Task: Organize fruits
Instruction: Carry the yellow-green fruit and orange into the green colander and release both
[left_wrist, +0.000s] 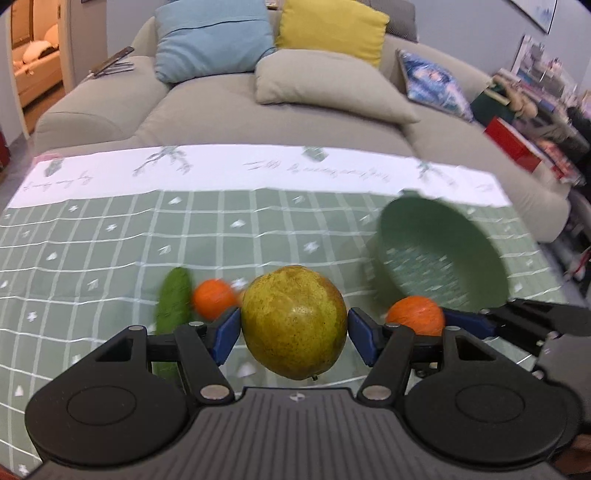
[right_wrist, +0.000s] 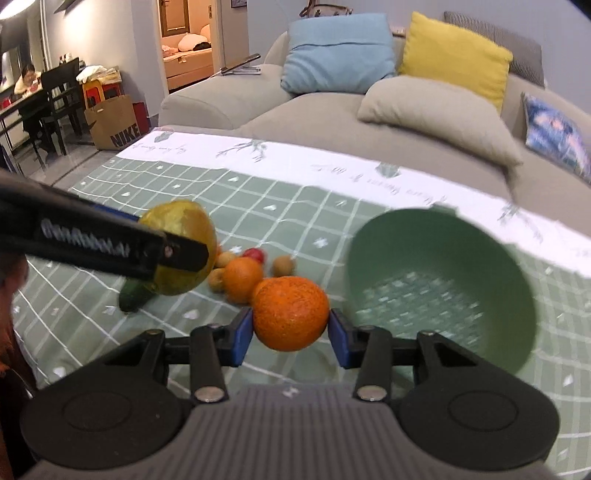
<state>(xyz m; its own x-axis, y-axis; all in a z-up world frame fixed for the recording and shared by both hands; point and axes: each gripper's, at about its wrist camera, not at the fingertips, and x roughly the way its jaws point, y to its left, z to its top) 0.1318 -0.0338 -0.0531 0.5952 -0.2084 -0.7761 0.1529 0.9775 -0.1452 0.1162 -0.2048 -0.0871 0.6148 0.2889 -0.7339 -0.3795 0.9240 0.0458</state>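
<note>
My left gripper (left_wrist: 293, 330) is shut on a yellow-green pear (left_wrist: 293, 321) and holds it above the table. My right gripper (right_wrist: 290, 325) is shut on a large orange (right_wrist: 290, 313), lifted just left of the green bowl (right_wrist: 443, 280). The bowl also shows in the left wrist view (left_wrist: 439, 254), with the right gripper (left_wrist: 415, 317) and its orange (left_wrist: 415, 314) in front of it. The pear (right_wrist: 181, 236) and the left gripper's fingers (right_wrist: 110, 243) show at the left of the right wrist view. On the cloth lie a second orange (right_wrist: 242, 278), a cucumber (left_wrist: 173, 299), a red fruit (right_wrist: 255, 254) and small brown fruits (right_wrist: 283, 265).
The table carries a green checked cloth (left_wrist: 110, 240) with a white far border. A beige sofa (left_wrist: 221, 103) with blue, yellow and beige cushions stands behind it. A Nike paper bag (right_wrist: 114, 125) and a dining table with a seated person are at far left.
</note>
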